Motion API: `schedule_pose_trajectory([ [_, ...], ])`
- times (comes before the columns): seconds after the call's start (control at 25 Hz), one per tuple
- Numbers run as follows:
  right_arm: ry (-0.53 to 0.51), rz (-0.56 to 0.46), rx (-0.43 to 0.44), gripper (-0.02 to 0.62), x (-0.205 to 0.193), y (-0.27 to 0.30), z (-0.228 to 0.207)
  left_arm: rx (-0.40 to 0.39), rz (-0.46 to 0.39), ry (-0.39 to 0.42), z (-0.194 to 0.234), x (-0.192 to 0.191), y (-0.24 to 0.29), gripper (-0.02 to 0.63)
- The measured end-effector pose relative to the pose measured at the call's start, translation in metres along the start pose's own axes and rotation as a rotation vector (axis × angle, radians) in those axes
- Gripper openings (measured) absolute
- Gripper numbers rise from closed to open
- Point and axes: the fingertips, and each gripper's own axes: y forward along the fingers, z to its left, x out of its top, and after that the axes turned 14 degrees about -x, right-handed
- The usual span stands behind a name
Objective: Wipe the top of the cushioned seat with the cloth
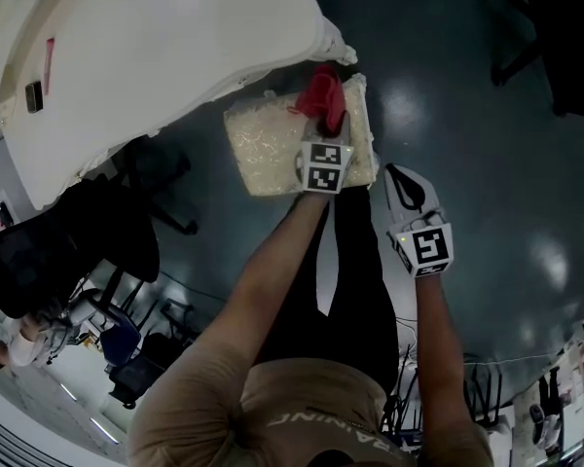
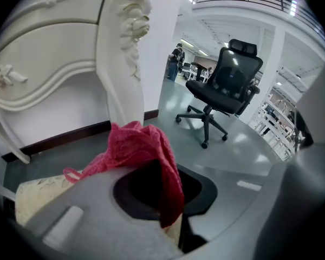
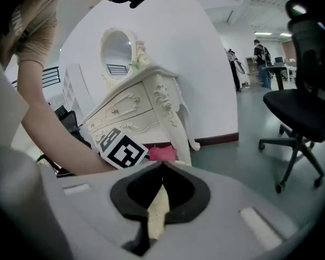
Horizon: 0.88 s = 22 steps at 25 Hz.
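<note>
Both jaws of the left gripper (image 1: 325, 129) are clamped on the red cloth (image 1: 322, 95). The cloth bunches ahead of the tips and rests near the far edge of the cushioned seat (image 1: 263, 149), just beside the white dressing table (image 1: 156, 56). Most of the seat's top lies to this gripper's left, its long side running across the head view. The right gripper (image 1: 406, 185), pinched together on nothing, hangs off the seat's right end, so the left is nearer.

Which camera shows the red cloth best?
The left gripper view: the red cloth fills it close up, draped over the jaws. Head view shows it small on the seat; right gripper view, just a pink sliver.
</note>
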Motion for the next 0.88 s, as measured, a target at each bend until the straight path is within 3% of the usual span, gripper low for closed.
schedule_pose_trajectory([
  [0.48,0.012,0.014,-0.024,0.003,-0.002,-0.007,-0.026,-0.222,0.095,0.118,-0.084,-0.002,0.033,0.038],
  [0.68,-0.002,0.010,-0.021,0.002,0.000,-0.007,-0.012,-0.351,-0.028,0.123,-0.107,0.003,-0.002,0.038],
  [0.88,-0.011,-0.014,-0.018,0.002,0.000,0.004,0.013,-0.350,-0.151,0.096,-0.095,0.003,-0.045,0.038],
])
